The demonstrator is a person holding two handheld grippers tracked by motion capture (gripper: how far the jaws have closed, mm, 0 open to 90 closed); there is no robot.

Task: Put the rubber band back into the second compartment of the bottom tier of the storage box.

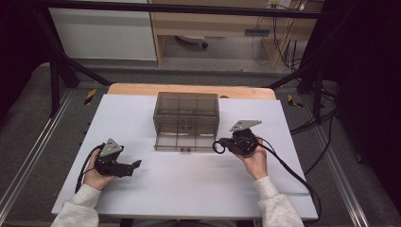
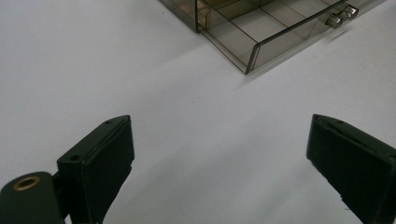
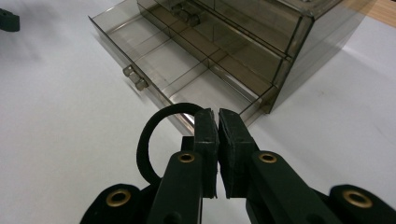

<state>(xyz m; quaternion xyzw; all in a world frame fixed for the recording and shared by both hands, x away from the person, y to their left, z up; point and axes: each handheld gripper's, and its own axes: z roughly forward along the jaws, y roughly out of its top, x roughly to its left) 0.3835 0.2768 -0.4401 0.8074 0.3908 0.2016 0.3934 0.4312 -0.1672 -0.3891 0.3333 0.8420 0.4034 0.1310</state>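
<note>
Smoky plastic drawer box (image 1: 186, 113), bottom drawer (image 3: 187, 79) pulled out, compartments bare.

Black ring (image 3: 148, 140) partly hidden behind the right tool (image 3: 218, 122); drawer (image 2: 261, 28) cut off by the frame's top.

No text, label, brand, number or sign could be read anywhere. The yellow-and-black striped markers (image 1: 90, 96) on the floor bore no writing, and a small label on the shelf (image 1: 257, 32) behind was too blurred to read.
</note>
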